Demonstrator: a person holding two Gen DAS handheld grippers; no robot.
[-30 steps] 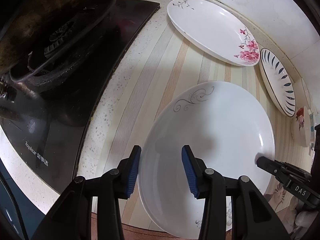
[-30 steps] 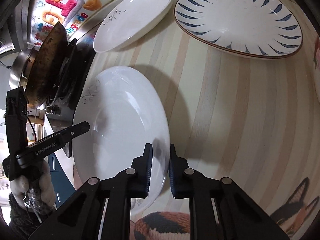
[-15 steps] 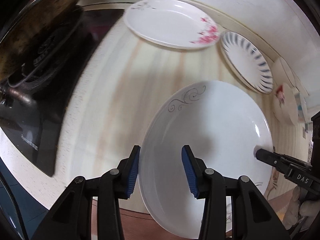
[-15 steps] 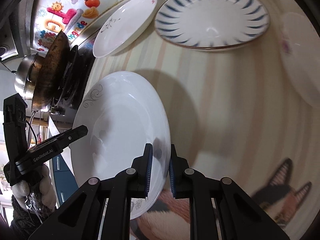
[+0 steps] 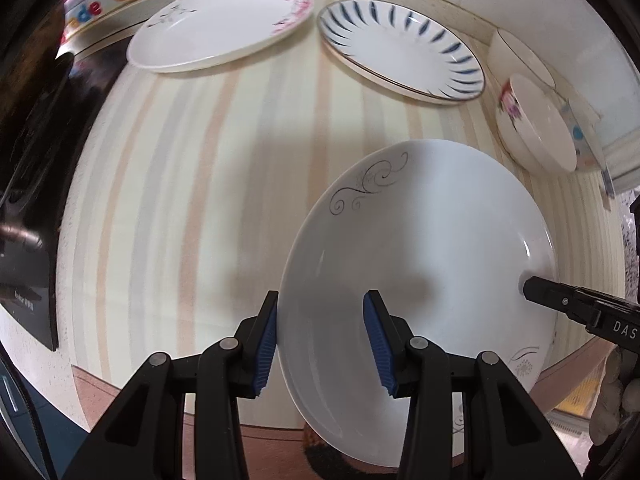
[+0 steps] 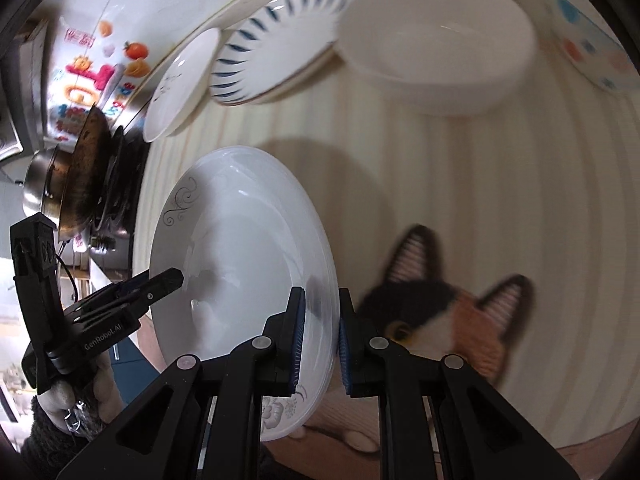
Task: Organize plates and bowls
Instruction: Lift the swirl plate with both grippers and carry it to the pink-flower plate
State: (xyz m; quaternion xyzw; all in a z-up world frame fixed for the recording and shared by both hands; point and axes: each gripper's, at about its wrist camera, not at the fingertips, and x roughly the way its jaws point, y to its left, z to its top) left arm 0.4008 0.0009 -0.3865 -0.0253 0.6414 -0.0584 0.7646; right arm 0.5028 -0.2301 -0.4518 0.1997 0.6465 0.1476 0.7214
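Observation:
A white plate with grey swirls (image 5: 432,248) is held tilted above the striped counter; it also shows in the right wrist view (image 6: 248,240). My right gripper (image 6: 319,336) is shut on its right rim. My left gripper (image 5: 320,336) stands open astride its left rim, the pads apart from it. At the back lie a pink-flower plate (image 5: 220,24), a blue-dash plate (image 5: 400,48), a floral bowl (image 5: 536,124) and a white bowl (image 6: 436,40).
A black stove (image 5: 28,184) with a dark wok (image 6: 84,176) is at the left. A cat-face mat (image 6: 448,312) lies on the counter (image 5: 192,200) under the right gripper. A dotted dish (image 6: 592,36) sits at the far right.
Both grippers have carried the swirl plate to the right, away from the stove; the bowls and the cat mat have come into view. The grips look unchanged.

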